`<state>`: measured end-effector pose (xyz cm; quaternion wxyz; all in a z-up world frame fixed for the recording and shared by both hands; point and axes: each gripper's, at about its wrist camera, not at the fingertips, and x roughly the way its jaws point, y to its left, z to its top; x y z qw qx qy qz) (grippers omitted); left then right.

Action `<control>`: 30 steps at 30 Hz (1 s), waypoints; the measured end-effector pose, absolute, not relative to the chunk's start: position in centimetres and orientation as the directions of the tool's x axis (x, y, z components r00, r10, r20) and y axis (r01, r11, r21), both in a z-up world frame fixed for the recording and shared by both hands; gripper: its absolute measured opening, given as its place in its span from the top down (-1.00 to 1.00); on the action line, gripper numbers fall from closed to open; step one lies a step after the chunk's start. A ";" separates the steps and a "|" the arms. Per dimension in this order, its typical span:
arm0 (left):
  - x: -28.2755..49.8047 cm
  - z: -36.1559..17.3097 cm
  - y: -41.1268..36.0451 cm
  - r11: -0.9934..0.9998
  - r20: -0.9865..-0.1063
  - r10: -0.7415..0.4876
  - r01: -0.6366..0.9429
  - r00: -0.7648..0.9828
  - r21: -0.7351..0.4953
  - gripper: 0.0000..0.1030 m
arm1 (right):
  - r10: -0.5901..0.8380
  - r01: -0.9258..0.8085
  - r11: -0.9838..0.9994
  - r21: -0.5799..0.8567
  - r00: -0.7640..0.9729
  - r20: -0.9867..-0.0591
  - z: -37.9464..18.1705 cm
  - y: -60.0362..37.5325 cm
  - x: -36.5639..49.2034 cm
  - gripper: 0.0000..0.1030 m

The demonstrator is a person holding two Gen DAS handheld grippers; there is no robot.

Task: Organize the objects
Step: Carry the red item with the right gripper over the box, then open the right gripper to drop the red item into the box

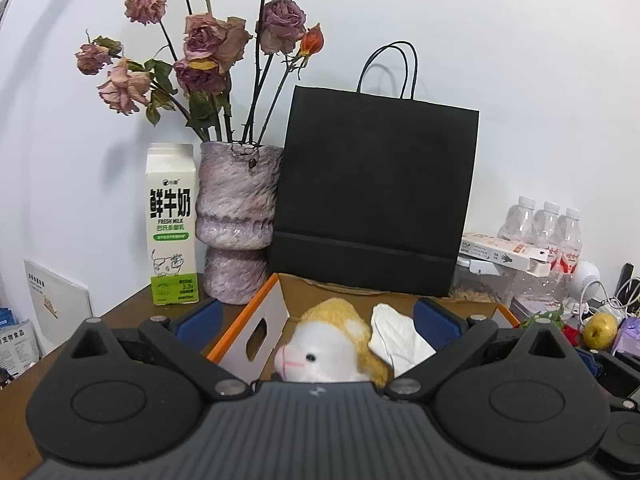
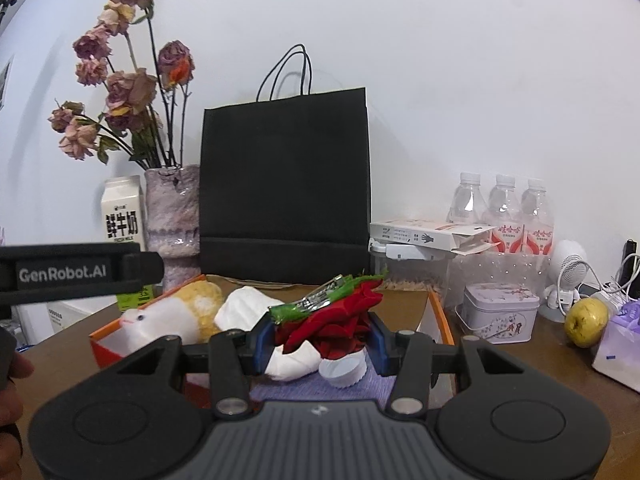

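black paper bag [image 1: 372, 184], mottled purple vase [image 1: 236, 216], red rose [image 2: 336, 324]

brown table [image 2: 500, 364] — box [image 1: 250, 330] | bag [image 1: 376, 184] | vase [image 1: 236, 224] | milk carton [image 1: 172, 224]

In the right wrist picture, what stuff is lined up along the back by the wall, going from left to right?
Milk carton → vase with dried roses → black paper bag → water bottles → small white fan.
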<state>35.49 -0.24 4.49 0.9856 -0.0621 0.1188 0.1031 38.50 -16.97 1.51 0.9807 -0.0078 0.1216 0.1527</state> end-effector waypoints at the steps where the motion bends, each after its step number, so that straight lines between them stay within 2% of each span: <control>1: 35.8 4.5 -0.2 0.971 -0.246 0.187 -0.217 0.951 -0.099 -1.00 | 0.297 -0.301 0.953 0.021 0.923 -0.243 1.4 -16.9 39.0 0.12; 22: 41.5 4.2 1.4 0.977 -0.247 0.183 -0.203 0.952 -0.062 -1.00 | 0.282 -0.294 0.956 -0.001 0.916 -0.287 0.2 -16.3 45.6 0.07; 23: 41.5 4.1 1.4 0.978 -0.248 0.180 -0.201 0.952 -0.060 -1.00 | 0.278 -0.291 0.957 -0.002 0.915 -0.293 0.2 -16.3 45.7 -0.02; 25: 41.5 4.0 1.3 0.980 -0.253 0.173 -0.193 0.952 -0.056 -1.00 | 0.281 -0.297 0.955 -0.003 0.908 -0.309 -0.1 -16.4 45.7 -0.57; 26: 41.5 3.9 1.2 0.980 -0.256 0.170 -0.190 0.952 -0.054 -1.00 | 0.277 -0.293 0.956 -0.003 0.910 -0.310 -0.1 -16.3 45.6 -0.91; 27: 41.5 3.9 1.2 0.981 -0.258 0.168 -0.187 0.951 -0.052 -1.00 | 0.266 -0.281 0.960 -0.006 0.916 -0.300 -0.2 -16.3 45.5 -1.00; 30: 41.5 3.7 1.1 0.982 -0.265 0.163 -0.182 0.950 -0.049 -1.00 | 0.248 -0.260 0.965 -0.010 0.930 -0.272 0.1 -16.6 45.1 -1.00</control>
